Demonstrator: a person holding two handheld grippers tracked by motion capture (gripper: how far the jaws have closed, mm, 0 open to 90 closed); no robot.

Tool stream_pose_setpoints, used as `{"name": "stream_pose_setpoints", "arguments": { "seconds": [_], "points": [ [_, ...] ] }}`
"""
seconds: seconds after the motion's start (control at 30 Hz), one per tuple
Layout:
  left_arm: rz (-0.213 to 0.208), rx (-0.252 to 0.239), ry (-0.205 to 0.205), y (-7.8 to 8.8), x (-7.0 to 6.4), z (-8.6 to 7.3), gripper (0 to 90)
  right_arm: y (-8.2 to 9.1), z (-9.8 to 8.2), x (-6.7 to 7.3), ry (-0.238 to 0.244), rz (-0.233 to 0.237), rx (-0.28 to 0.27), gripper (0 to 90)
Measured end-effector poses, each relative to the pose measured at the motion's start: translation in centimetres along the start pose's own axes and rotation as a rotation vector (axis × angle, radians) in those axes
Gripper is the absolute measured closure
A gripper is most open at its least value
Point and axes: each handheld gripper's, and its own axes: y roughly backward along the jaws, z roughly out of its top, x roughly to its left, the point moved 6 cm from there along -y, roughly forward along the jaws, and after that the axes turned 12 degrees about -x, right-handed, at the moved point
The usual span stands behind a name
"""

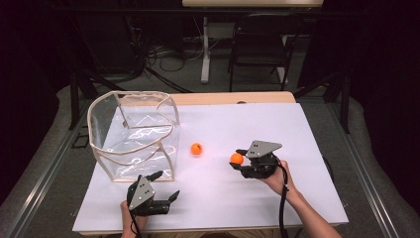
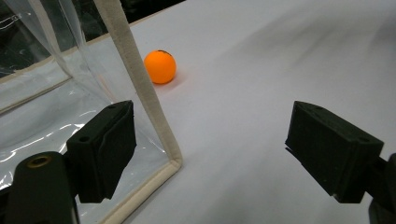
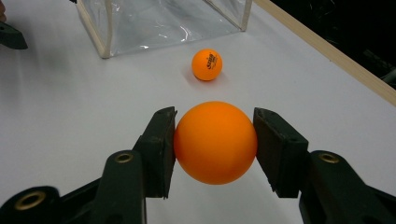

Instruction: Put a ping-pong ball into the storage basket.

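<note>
High view looking down over the table (image 1: 257, 124), both gripper views low, close, perhaps sharing the loose orange ball (image 2: 159, 66).

Light falls from above onto the white counter (image 1: 257, 124), which is bright while the room around it sinks into near black. Shadows under the small orange plastic ball (image 1: 196, 148) are soft and short. The clear plastic box with cream fabric edging (image 1: 133, 134) carries white glare streaks on its walls. In the left gripper view the far counter is smeared and soft. The right gripper view is sharp up close, and the held orange ball (image 3: 215, 142) is evenly lit.
</note>
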Motion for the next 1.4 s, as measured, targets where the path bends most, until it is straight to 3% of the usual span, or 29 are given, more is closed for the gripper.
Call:
{"name": "stream_pose_setpoints", "arguments": {
  "seconds": [1.4],
  "points": [
    [0.005,-0.006,0.003,0.2,0.1,0.1,15.8,-2.7,3.4,0.6,0.031,0.034,-0.059,50.6]
  ]
}}
